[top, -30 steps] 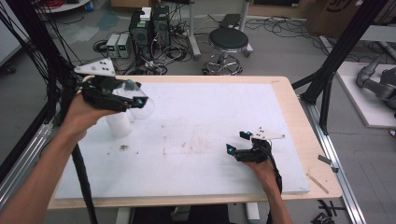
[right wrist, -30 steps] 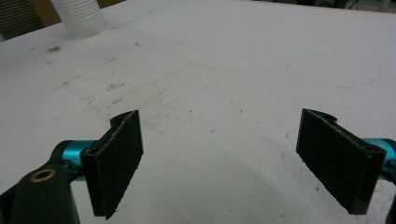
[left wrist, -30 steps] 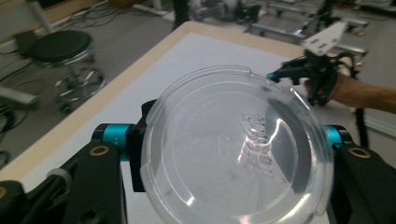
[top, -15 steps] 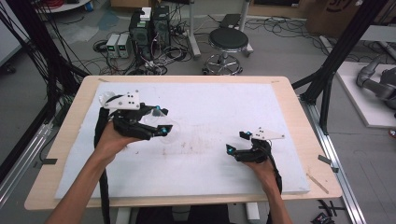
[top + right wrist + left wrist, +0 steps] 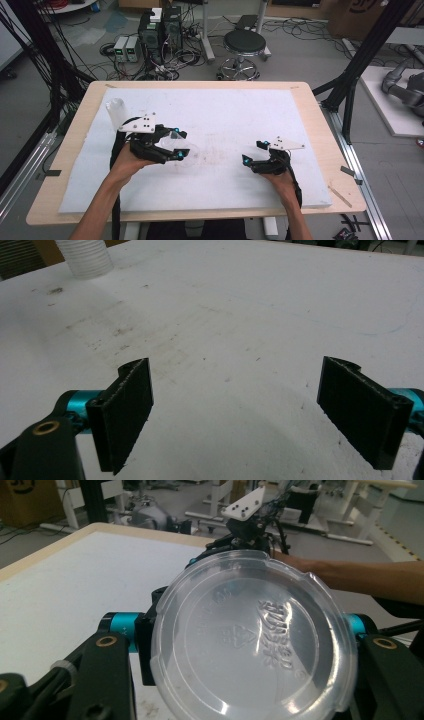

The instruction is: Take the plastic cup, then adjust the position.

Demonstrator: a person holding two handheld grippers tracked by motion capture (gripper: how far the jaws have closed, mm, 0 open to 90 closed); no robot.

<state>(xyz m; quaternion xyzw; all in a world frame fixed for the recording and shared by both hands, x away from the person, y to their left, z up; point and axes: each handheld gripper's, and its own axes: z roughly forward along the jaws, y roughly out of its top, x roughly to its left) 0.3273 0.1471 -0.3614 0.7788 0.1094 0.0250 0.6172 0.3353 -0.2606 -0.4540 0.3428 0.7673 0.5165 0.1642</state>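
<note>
A clear round plastic lid [image 5: 184, 149] hangs just above the white board left of centre, with my left gripper [image 5: 176, 145] shut on it across its width. In the left gripper view the lid [image 5: 250, 640] faces the camera and hides most of the jaws. A clear ribbed plastic cup [image 5: 116, 111] stands upright at the far left, behind that gripper and apart from it. My right gripper [image 5: 254, 152] rests low at the right front, open, with nothing between its fingers [image 5: 125, 410]. The cup [image 5: 85, 260] shows far off in the right gripper view.
A white foam board [image 5: 225, 110] covers most of the wooden table [image 5: 320, 130]. Beyond the far edge are a stool [image 5: 244, 44], computer cases [image 5: 160, 27] and loose cables on the floor. Black frame posts [image 5: 360, 65] rise at both sides.
My left gripper has moved from over the cup at the far left toward the centre and nearer, carrying the lid. The cup stays behind, uncovered. The right gripper has not moved.
</note>
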